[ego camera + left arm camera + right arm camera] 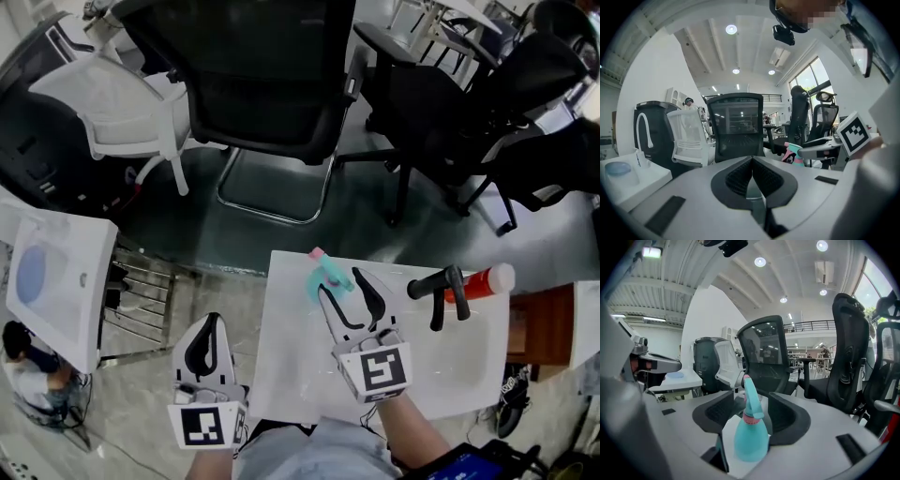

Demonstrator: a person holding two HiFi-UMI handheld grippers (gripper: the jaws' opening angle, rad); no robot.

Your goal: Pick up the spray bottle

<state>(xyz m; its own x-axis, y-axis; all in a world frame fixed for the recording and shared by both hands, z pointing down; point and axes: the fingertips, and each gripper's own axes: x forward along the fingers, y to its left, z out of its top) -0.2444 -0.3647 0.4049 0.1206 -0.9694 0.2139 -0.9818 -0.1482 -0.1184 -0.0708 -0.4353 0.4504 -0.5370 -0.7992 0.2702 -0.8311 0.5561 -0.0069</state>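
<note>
R gripper, jaws spread, straddles teal spray bottle on white worktop. L gripper clenched, empty.

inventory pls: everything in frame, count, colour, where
spray bottle: 1, teal with pink trim, standing on main table
main table: 1, white, centre foreground
handled tool: 1, black, table's right part
tube: 1, red and white, beside that tool
office chairs: at least 3, black, beyond table
plastic chair: 1, white, far left
side table: 1, white, left
disc: 1, blue, on side table
left gripper: jaws together, empty
right gripper: jaws apart around bottle
</note>
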